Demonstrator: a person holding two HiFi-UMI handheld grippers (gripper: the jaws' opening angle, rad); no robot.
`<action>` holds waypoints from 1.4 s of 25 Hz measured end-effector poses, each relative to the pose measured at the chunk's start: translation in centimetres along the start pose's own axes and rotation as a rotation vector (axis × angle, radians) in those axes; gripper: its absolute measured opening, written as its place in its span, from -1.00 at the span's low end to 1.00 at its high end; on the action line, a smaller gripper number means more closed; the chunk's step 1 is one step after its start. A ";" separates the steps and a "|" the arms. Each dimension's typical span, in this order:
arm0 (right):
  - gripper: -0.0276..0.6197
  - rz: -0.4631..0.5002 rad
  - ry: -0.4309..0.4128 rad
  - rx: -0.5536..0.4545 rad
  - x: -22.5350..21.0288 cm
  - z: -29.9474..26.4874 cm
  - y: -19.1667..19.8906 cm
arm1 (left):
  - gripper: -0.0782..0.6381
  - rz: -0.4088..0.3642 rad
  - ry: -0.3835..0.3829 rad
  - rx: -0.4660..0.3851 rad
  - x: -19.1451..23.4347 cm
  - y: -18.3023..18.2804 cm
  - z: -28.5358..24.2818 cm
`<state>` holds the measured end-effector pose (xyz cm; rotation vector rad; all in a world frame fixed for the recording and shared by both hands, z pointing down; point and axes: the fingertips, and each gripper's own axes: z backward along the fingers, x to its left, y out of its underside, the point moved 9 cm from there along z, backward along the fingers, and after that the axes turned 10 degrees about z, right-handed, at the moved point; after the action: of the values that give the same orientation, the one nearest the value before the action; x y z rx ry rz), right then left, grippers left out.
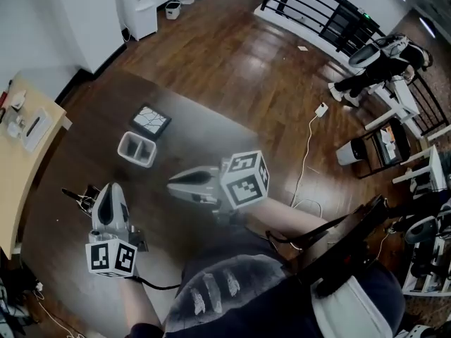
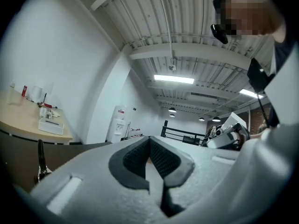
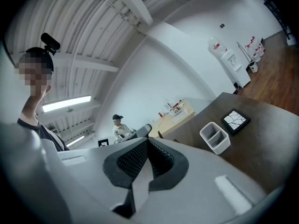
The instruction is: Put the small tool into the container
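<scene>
The small tool (image 1: 79, 197), a dark plier-like piece, lies on the dark table (image 1: 91, 111) just left of my left gripper's (image 1: 106, 187) tip. In the left gripper view the tool (image 2: 41, 158) shows as a slim dark shape at the lower left, outside the jaws. The left gripper (image 2: 150, 146) is shut with nothing between its pads. The white two-compartment container (image 1: 137, 149) stands further back on the table, also visible from the right gripper view (image 3: 215, 137). My right gripper (image 1: 171, 183) hovers right of the container, its pads (image 3: 159, 155) pressed together and empty.
A black-and-white square tile (image 1: 150, 120) lies just behind the container. A light wooden bench (image 1: 32, 153) with small items runs along the left. On the wood floor beyond stand a white dispenser (image 1: 141, 2), a black railing (image 1: 317, 9) and a white cable (image 1: 308, 146).
</scene>
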<state>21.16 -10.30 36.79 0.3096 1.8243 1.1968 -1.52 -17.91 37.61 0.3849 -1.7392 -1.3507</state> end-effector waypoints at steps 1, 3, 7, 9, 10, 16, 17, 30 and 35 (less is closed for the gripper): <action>-0.91 0.005 -0.021 -0.018 0.2 0.4 -0.1 | -0.78 -0.017 0.002 0.000 -0.8 -0.3 0.1; -0.91 0.006 -0.069 -0.046 0.5 0.9 -0.2 | -0.78 -0.051 -0.005 -0.003 -2.1 -0.7 0.3; -0.91 -0.009 -0.153 -0.065 0.6 2.9 -0.2 | -0.78 -0.078 -0.040 -0.014 -5.0 -0.5 0.5; -0.91 -0.022 -0.188 -0.076 0.6 4.7 0.0 | -0.78 -0.100 -0.053 -0.012 -7.1 0.1 0.5; -0.91 -0.028 -0.203 -0.083 0.5 5.7 0.0 | -0.78 -0.112 -0.057 -0.011 -8.3 0.4 0.4; -0.91 -0.043 -0.247 -0.122 -0.1 11.5 0.0 | -0.78 -0.147 -0.062 0.003 -14.5 2.3 -0.9; -0.91 -0.043 -0.247 -0.125 -0.2 12.5 0.0 | -0.78 -0.146 -0.059 0.005 -15.3 2.6 -1.3; -0.91 -0.005 -0.165 -0.212 -2.8 26.0 0.6 | -0.78 -0.116 0.057 0.063 -26.1 9.2 -8.4; -0.91 -0.066 -0.144 -0.285 -4.1 30.2 1.4 | -0.78 -0.142 0.115 0.135 -29.7 11.1 -10.6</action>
<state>46.95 6.00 36.50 0.1668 1.5064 1.3327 26.52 0.09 34.63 0.6595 -1.7379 -1.2866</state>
